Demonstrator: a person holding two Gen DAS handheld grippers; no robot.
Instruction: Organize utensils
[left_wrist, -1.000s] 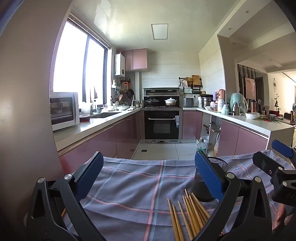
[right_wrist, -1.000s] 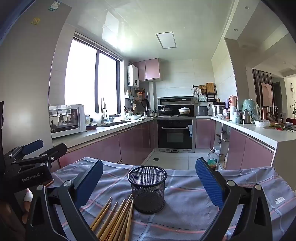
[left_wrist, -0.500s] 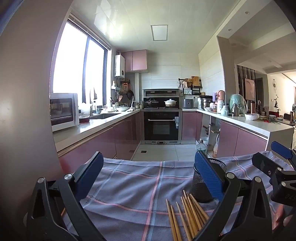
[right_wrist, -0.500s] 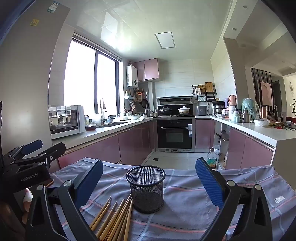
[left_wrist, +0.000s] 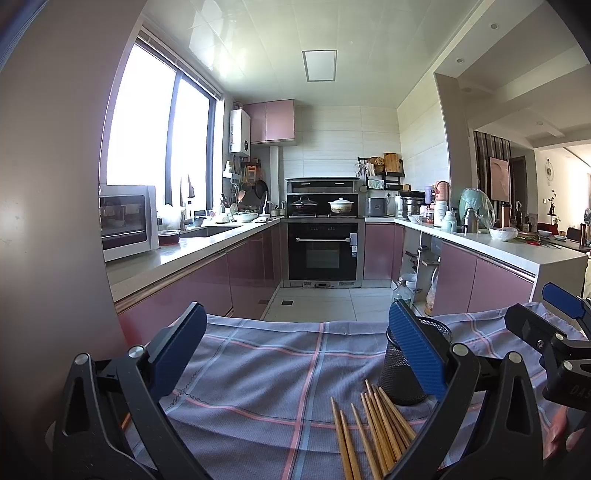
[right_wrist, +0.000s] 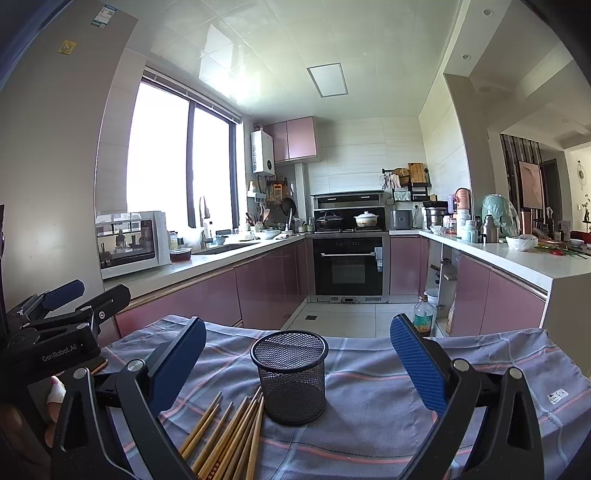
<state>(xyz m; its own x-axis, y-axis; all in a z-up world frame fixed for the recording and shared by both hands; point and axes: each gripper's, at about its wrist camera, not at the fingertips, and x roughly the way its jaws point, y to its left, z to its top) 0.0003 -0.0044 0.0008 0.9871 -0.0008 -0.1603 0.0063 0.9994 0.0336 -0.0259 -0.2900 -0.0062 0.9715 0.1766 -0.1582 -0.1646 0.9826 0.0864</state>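
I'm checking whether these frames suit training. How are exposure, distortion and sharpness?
Left wrist view: window blown out, strong fisheye bending at edges, chopsticks sharp. Right wrist view: same overexposed window, ceiling glare, mesh cup crisp.

Bright daylight came in through the big window (left_wrist: 159, 140) at ten o'clock and looked washed out white. The ceiling (right_wrist: 236, 74) had glare. The edges curved and went dark.

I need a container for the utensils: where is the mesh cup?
In the right wrist view the black mesh cup stands upright on the plaid cloth, centred between the open fingers, with the chopsticks just left of its base.
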